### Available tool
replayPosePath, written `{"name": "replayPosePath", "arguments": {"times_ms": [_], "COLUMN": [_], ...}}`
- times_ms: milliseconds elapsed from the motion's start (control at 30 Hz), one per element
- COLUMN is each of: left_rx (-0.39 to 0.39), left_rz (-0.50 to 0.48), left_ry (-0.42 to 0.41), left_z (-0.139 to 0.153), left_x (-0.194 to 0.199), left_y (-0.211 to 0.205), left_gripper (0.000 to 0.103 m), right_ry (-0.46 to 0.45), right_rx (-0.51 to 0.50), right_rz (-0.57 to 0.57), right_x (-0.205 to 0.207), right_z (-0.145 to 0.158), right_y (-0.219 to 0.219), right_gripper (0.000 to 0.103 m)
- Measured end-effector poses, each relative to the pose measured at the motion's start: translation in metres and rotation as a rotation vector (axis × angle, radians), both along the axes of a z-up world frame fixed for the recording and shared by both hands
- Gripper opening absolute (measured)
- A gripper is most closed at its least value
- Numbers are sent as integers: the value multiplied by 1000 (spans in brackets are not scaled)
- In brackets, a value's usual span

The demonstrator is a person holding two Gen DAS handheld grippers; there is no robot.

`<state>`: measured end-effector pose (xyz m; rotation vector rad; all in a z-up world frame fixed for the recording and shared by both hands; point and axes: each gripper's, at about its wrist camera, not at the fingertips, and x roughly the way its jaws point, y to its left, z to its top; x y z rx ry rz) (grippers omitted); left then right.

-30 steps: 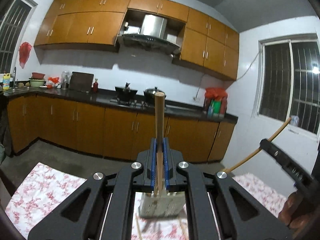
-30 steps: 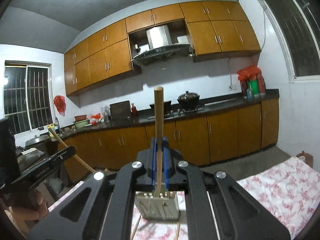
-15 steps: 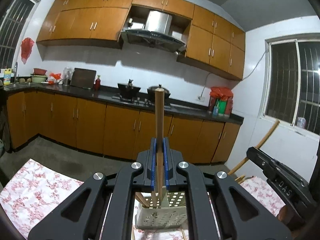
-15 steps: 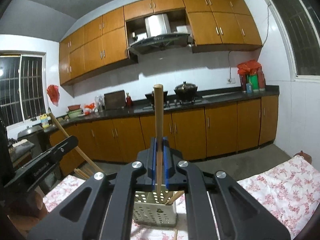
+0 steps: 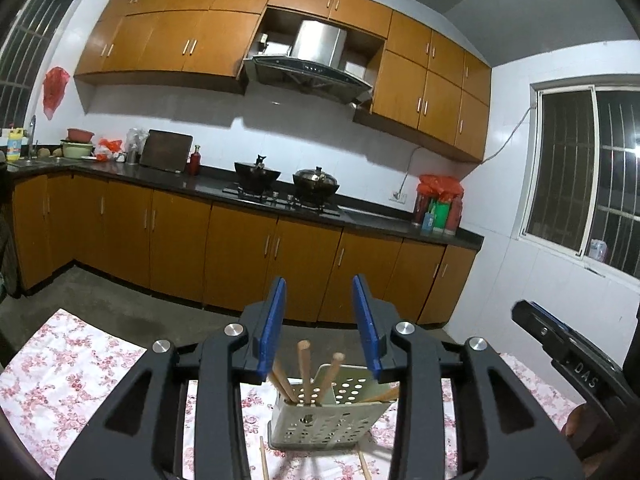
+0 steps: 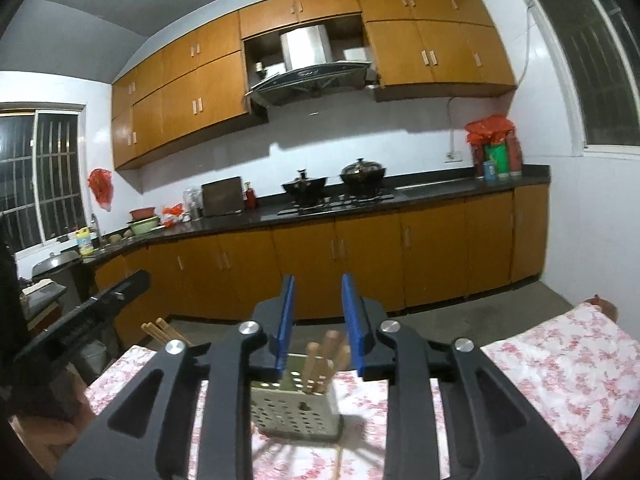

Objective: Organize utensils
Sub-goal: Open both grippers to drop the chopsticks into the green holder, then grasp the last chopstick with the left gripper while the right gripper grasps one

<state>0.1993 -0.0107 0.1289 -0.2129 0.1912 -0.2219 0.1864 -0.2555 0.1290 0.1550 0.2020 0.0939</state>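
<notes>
A pale perforated utensil holder [image 5: 320,420] stands on the floral tablecloth, seen also in the right wrist view [image 6: 296,412]. Several wooden chopsticks [image 5: 304,368] stand in it, with their tops below my jaws [image 6: 320,356]. My left gripper [image 5: 318,312] is open and empty just above the holder. My right gripper [image 6: 318,308] is open and empty above the holder too. Loose chopsticks [image 5: 263,456] lie on the cloth in front of the holder. The right gripper shows at the right edge of the left view [image 5: 560,344], the left gripper at the left of the right view [image 6: 88,312].
The table carries a pink floral cloth [image 5: 68,364] [image 6: 560,364]. Behind it runs a kitchen counter [image 5: 280,200] with orange cabinets, two pots on a stove [image 6: 332,184] and a range hood. Two chopstick ends [image 6: 156,326] stick up at the table's left edge.
Both grippers held an upright chopstick over the holder. Both have opened, and the chopsticks now stand in the holder. The views have tilted down slightly.
</notes>
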Motion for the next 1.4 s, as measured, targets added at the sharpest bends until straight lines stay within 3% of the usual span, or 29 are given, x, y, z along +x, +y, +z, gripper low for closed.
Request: {"name": "replayPosePath", "arguments": {"times_ms": [133, 233, 400, 567, 700, 900, 1033, 1233, 1400], "left_rx": [2, 32, 89, 127, 157, 174, 180, 180, 182], "left_rz": [37, 89, 135, 123, 94, 68, 63, 57, 43], "left_ry": [0, 44, 245, 441, 510, 551, 563, 576, 580], "left_z": [-5, -23, -85, -141, -165, -178, -185, -189, -190], "left_x": [-25, -40, -40, -36, -41, -46, -45, -45, -46], "left_y": [18, 31, 47, 47, 37, 27, 22, 19, 15], "left_gripper": [47, 53, 55, 55, 55, 54, 54, 54, 53], "right_ry": [57, 196, 454, 601, 634, 674, 684, 681, 681], "right_rx": [-19, -23, 15, 17, -2, -44, -65, -91, -88], "right_rz": [-82, -137, -131, -9, 79, 137, 136, 120, 91], "right_x": [-15, -13, -2, -8, -18, -23, -25, -24, -19], "right_z": [-18, -55, -127, -180, -201, -217, -222, -223, -224], "right_y": [-23, -42, -50, -21, 8, 34, 40, 37, 29], "right_gripper": [38, 40, 40, 39, 32, 24, 21, 9, 9]}}
